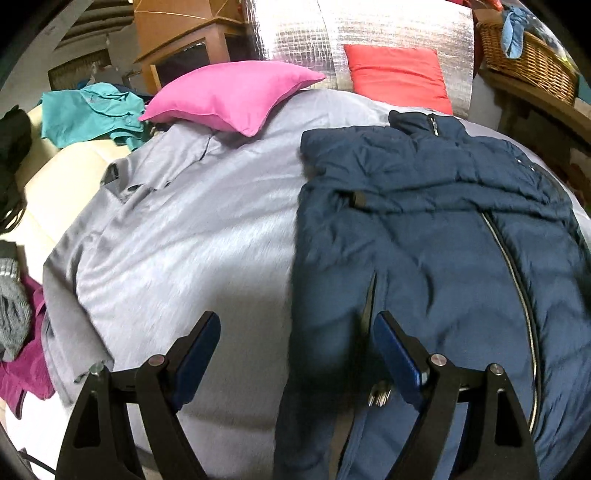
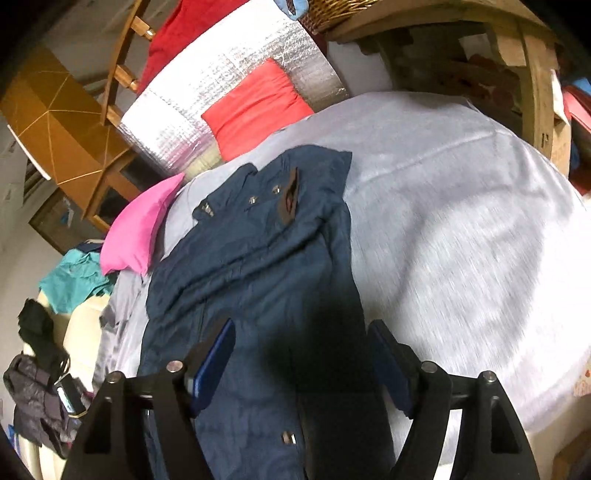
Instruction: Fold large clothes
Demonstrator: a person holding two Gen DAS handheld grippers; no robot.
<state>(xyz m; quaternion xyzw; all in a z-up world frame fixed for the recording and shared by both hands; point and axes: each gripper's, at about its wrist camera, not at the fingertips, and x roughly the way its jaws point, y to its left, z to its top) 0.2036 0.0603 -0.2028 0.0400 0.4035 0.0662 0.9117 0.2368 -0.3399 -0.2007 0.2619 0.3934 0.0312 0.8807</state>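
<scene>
spread widest of all, a pale grey bedcover (image 1: 177,236), rumpled along its left edge. laid lengthwise on its right half in the left wrist view, a navy padded jacket (image 1: 436,236), collar toward the far end, silver zip running down the front, both sleeves seemingly folded in across the chest. seen in the right wrist view too (image 2: 258,266), with snap studs and a brown tab near the collar.

propped past the jacket's collar, a silver quilted panel (image 1: 369,33) with a red cushion (image 1: 397,77) against it; resting on the cover's far left corner, a pink cushion (image 1: 229,96). heaped beyond the cover's left edge, a teal garment (image 1: 88,110); perched on a wooden ledge at far right, a wicker basket (image 1: 528,62).

hung low over the jacket's lower left edge, the left gripper (image 1: 295,350): fingers spread wide apart, nothing between them, the right finger over navy cloth and the left over bare cover; contact with the fabric not discernible. hovered above the jacket's lower right part, the right gripper (image 2: 301,354): fingers likewise wide apart, empty, dark shadow between them; touching or not, cannot tell.
</scene>
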